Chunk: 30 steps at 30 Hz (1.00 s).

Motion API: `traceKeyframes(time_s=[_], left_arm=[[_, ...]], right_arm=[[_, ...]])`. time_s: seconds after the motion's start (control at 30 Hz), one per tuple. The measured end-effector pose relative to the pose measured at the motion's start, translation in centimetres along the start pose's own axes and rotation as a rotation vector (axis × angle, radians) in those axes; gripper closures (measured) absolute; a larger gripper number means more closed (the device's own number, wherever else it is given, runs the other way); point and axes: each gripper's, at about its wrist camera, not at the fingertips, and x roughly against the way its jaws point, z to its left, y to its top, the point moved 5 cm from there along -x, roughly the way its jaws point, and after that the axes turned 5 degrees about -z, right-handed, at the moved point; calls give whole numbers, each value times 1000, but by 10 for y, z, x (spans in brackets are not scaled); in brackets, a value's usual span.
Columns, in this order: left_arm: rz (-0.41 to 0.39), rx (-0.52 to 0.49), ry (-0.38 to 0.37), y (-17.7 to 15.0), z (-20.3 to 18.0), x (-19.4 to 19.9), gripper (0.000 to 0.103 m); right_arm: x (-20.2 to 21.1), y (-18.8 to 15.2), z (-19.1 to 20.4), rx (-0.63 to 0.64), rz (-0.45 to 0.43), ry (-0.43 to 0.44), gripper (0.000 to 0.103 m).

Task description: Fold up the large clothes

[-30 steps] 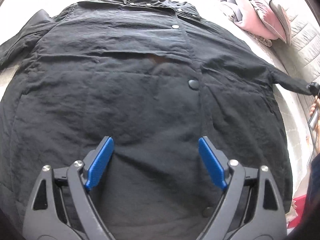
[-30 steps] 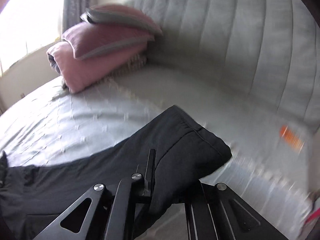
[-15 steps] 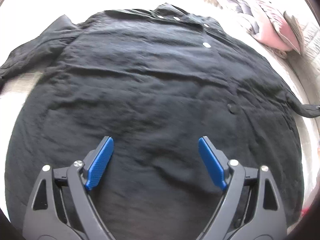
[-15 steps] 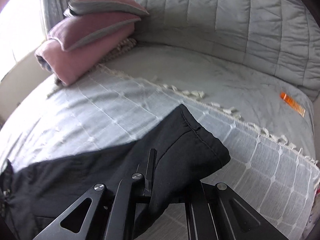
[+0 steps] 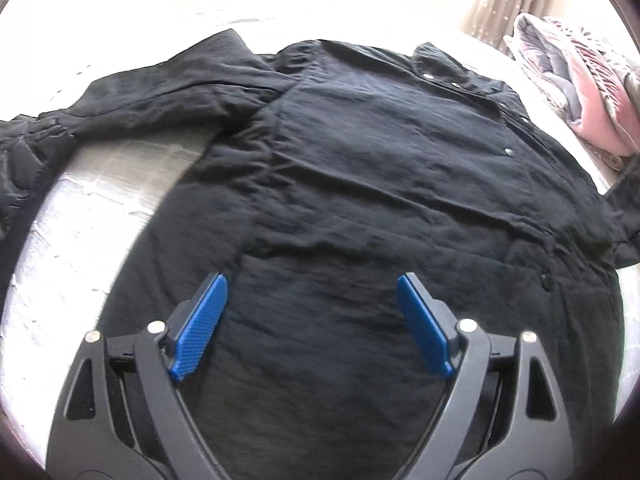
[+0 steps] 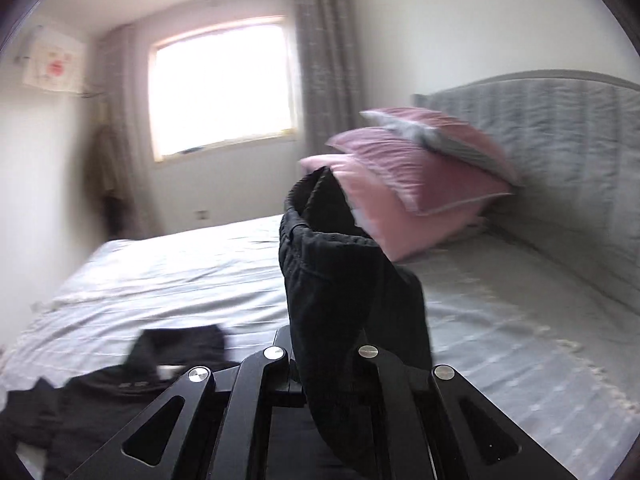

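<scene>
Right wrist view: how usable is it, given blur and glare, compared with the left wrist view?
Right wrist view: motion blur smears the pillows and bed; the window is blown out; the sleeve in the right gripper stays fairly sharp. Left wrist view: the jacket is only mildly soft, but the bedding beyond its collar is washed out; fisheye bending is strong in both.

Right tool [image 6: 324,364] has lifted the sleeve [image 6: 336,280] off the bed [image 6: 500,320].

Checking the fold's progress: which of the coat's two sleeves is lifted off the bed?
The sleeve clamped in the right gripper, cuff raised before the pink pillows. The other sleeve lies flat on the bedspread.
</scene>
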Motion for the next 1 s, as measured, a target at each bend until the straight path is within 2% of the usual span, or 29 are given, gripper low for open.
traceKeyframes(time_s=[0.07, 0.17, 0.23, 0.33, 0.43, 0.53, 0.63, 0.7, 0.77, 0.8, 0.83, 0.93, 1.0], left_arm=[[7, 29, 0, 4, 7, -2, 16], [12, 82, -7, 5, 18, -3, 16], [16, 96, -10, 7, 22, -4, 16], [22, 112, -26, 8, 26, -5, 16], [25, 134, -38, 9, 30, -3, 16], [21, 143, -54, 11, 31, -1, 16], [20, 138, -64, 11, 29, 1, 16], [26, 130, -67, 10, 27, 0, 16], [35, 123, -66, 10, 26, -1, 16], [37, 121, -64, 10, 25, -1, 16], [40, 118, -62, 9, 24, -2, 16], [44, 109, -57, 8, 24, -2, 16], [44, 117, -56, 8, 25, -2, 16]], right_arm=[[-8, -14, 46, 36, 15, 69, 96], [-26, -55, 116, 109, 80, 168, 96], [-40, -96, 156, 143, 153, 215, 96], [-61, -162, 192, 197, 276, 235, 96], [-64, -206, 209, 228, 352, 232, 95], [-70, -230, 208, 180, 394, 234, 91], [-81, -251, 207, 149, 499, 249, 89], [-77, -247, 210, 164, 504, 271, 83], [-71, -245, 213, 162, 530, 313, 68], [-66, -245, 214, 159, 548, 346, 54], [-61, -246, 217, 166, 560, 375, 51], [-51, -247, 222, 227, 576, 396, 51], [-45, -241, 219, 200, 580, 438, 51]])
